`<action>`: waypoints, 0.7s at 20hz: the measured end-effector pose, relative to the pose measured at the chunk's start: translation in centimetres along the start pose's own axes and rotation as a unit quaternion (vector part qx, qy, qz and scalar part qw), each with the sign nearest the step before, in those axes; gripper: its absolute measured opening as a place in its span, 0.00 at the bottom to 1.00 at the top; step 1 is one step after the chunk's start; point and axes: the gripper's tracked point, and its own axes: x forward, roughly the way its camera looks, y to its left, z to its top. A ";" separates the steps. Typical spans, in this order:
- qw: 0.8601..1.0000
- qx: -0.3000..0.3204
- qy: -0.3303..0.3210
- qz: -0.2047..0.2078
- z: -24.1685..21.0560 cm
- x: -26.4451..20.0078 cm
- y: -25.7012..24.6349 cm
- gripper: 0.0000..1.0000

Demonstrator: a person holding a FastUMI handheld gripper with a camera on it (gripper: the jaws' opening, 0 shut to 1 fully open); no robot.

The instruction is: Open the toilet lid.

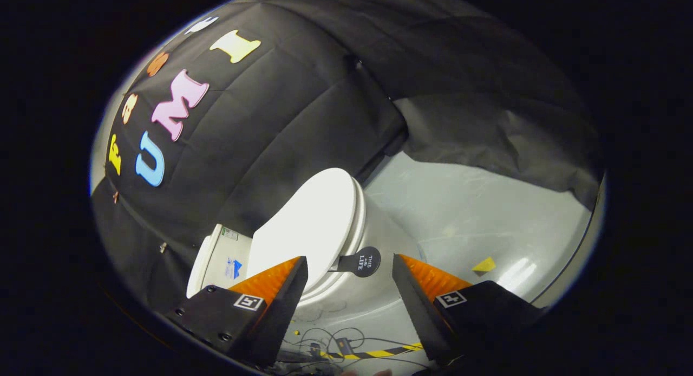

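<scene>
1. My jaws [350,265] stand wide open, the two fingers well apart, and they have hold of nothing.
2. The toilet [346,289] is just ahead of my fingers, seen tilted in the gripper view, with its white body running down between them.
3. The toilet lid [308,229] is down, lying closed on the seat; its broad white top faces me and its near edge sits just beyond the tip of one finger [276,281], which overlaps it in the view.
4. A small dark round tab [364,261] with pale print sticks out from the lid's rim, in the gap between my fingers, nearer their tips than their bases. Neither finger touches it.
5. The cistern [219,259], white with a small sticker, is behind the lid, beyond the same finger.
6. The floor [476,213] around the toilet is pale and glossy, with a little yellow marker [483,265] beyond my other finger.
7. Loose cables [330,341] and a strip of black-and-yellow tape [379,353] lie on the floor low between my fingers.
</scene>
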 end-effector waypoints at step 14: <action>0.983 0.165 0.064 0.056 -2.0 6.0 -1.2 0.33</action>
